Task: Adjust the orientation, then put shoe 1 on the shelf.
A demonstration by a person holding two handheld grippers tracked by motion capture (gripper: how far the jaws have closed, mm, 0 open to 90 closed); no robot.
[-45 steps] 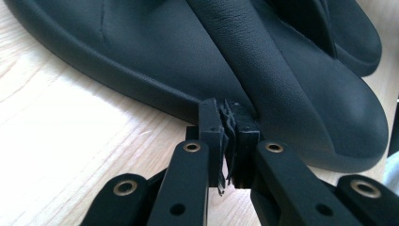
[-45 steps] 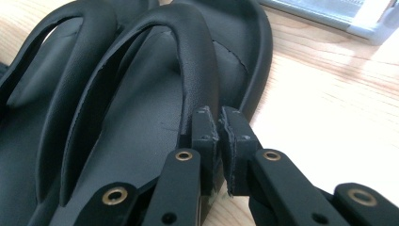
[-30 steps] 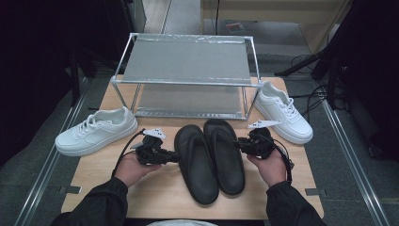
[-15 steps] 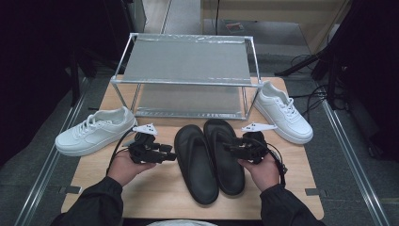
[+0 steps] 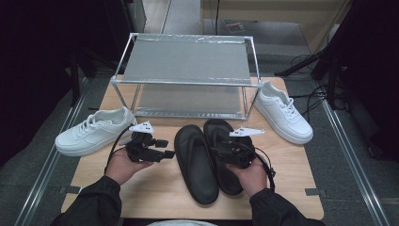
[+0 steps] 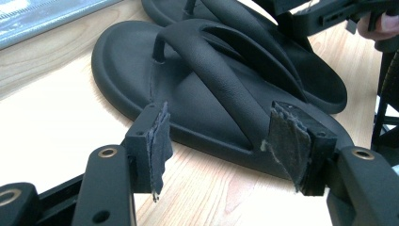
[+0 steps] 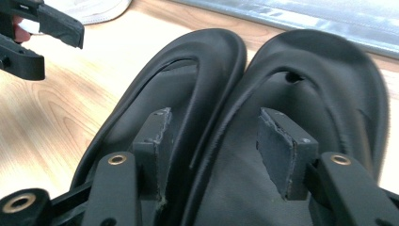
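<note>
Two black flip-flops lie side by side on the wooden table [image 5: 155, 188], the left one [image 5: 195, 162] and the right one [image 5: 225, 141]. My left gripper [image 5: 168, 154] is level just left of the left flip-flop [image 6: 188, 89]. Its jaws have just been opening and now stand open, with the sole's edge ahead of the worn pads [image 6: 157, 141]. My right gripper [image 5: 217, 151] hovers over the right flip-flop [image 7: 320, 89]. Its jaws have also just been opening; they stand open with a strap between them, and the pads [image 7: 282, 146] are not pressing on it. The left flip-flop [image 7: 174, 94] lies beside it.
A white sneaker [image 5: 94, 132] sits at the table's left edge and another [image 5: 284, 110] at the right. A two-tier metal shoe rack [image 5: 188, 61] stands at the back. The other gripper shows far off in each gripper view: the right one [image 6: 329, 16] and the left one [image 7: 42, 33].
Both grippers' jaws have spread apart. The right hand has shifted left and toward me over the right flip-flop. The left hand has hardly moved, and the flip-flops have stayed put.
</note>
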